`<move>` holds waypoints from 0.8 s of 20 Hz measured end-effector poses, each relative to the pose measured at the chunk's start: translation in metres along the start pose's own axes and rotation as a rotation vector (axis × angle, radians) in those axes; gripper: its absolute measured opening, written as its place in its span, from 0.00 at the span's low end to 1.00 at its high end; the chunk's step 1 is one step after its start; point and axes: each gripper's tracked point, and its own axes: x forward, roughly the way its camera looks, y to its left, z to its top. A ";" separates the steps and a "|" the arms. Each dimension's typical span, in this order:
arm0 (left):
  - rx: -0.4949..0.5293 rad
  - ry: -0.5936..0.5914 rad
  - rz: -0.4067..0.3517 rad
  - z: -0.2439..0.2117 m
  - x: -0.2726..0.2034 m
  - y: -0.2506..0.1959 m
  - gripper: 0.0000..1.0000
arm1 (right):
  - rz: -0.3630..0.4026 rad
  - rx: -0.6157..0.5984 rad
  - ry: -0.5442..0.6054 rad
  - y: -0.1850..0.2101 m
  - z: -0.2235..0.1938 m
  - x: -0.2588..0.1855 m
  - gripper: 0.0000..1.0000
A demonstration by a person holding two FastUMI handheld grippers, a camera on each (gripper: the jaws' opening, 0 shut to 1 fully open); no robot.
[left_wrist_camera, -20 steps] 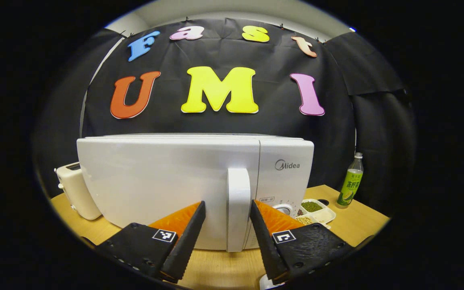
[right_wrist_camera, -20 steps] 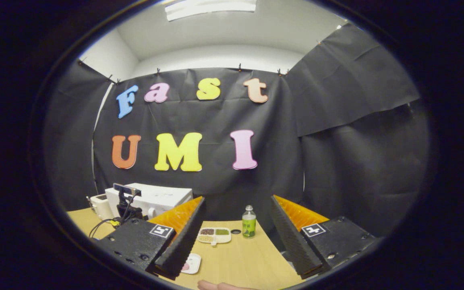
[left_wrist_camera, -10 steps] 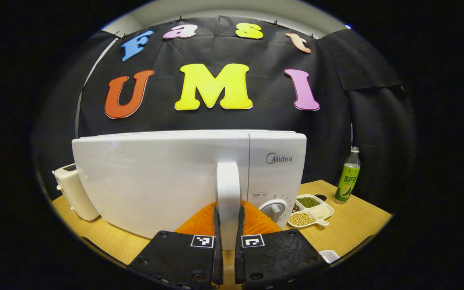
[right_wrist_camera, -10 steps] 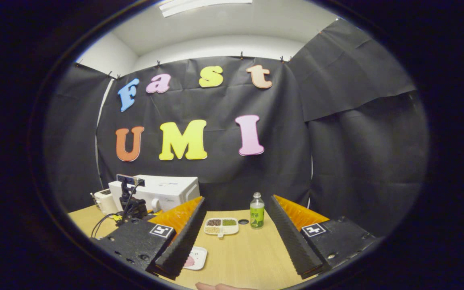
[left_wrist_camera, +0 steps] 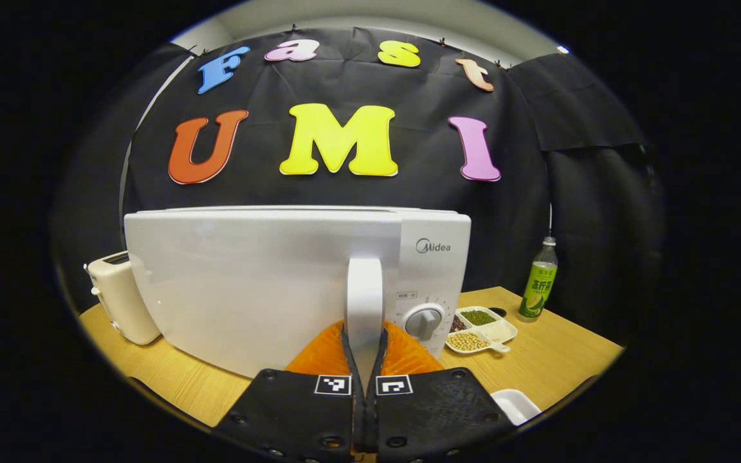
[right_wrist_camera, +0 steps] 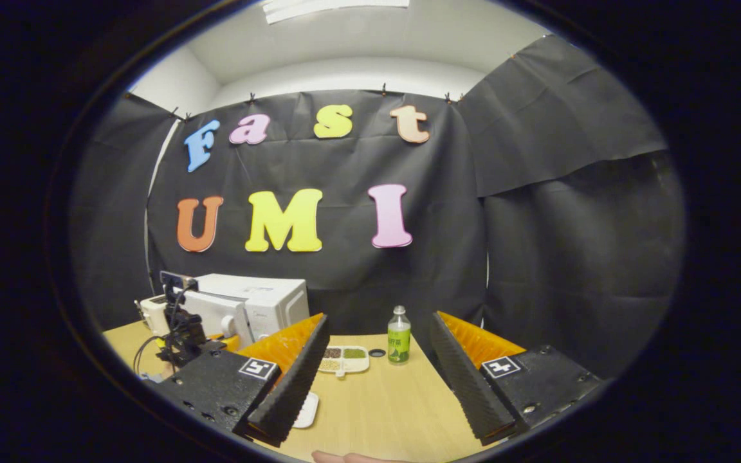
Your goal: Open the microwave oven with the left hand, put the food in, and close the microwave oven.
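Left gripper clenched on the microwave handle; toaster left, bean tray and bottle right; right gripper spread wide.

Left gripper view: camera sits low and close in front of the microwave oven, facing its door and the back wall.

Right gripper view: camera farther back and to the right, above the near table edge, facing the far wall; microwave oven appears small at far left.

Shared: microwave oven, divided dish, green bottle, tabletop, back wall.
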 end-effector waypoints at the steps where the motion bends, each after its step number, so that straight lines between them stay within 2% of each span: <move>1: -0.012 0.002 -0.026 -0.002 -0.012 0.002 0.00 | 0.001 -0.003 -0.001 0.003 -0.001 -0.003 1.00; 2: -0.026 -0.003 -0.054 -0.003 -0.026 0.004 0.00 | 0.006 0.000 0.000 0.007 -0.001 -0.007 1.00; 3: -0.025 0.003 -0.072 -0.005 -0.037 0.007 0.00 | 0.012 0.006 0.003 0.012 -0.001 -0.011 0.92; 4: -0.018 0.001 -0.084 -0.006 -0.048 0.009 0.00 | 0.024 0.012 0.008 0.019 -0.001 -0.015 1.00; 5: -0.002 -0.003 -0.091 -0.006 -0.060 0.014 0.00 | 0.035 0.019 0.013 0.026 -0.002 -0.020 1.00; 6: -0.001 -0.007 -0.094 -0.007 -0.071 0.018 0.00 | 0.045 0.024 0.017 0.032 -0.002 -0.026 0.92; 7: -0.007 -0.006 -0.096 -0.009 -0.082 0.024 0.00 | 0.056 0.026 0.019 0.040 -0.002 -0.033 0.92; 8: -0.012 -0.005 -0.101 -0.010 -0.092 0.028 0.00 | 0.066 0.025 0.018 0.047 0.001 -0.041 1.00; 12: -0.009 -0.006 -0.107 -0.013 -0.135 0.054 0.00 | 0.093 0.007 -0.005 0.070 0.012 -0.068 1.00; 13: -0.001 -0.009 -0.100 -0.015 -0.146 0.063 0.05 | 0.102 0.003 -0.006 0.076 0.012 -0.072 0.92; 15: 0.028 -0.011 -0.052 -0.015 -0.173 0.091 0.19 | 0.127 0.003 0.004 0.089 0.012 -0.080 0.92; 16: 0.044 -0.015 -0.007 -0.014 -0.192 0.108 0.20 | 0.145 0.006 0.015 0.096 0.010 -0.083 0.92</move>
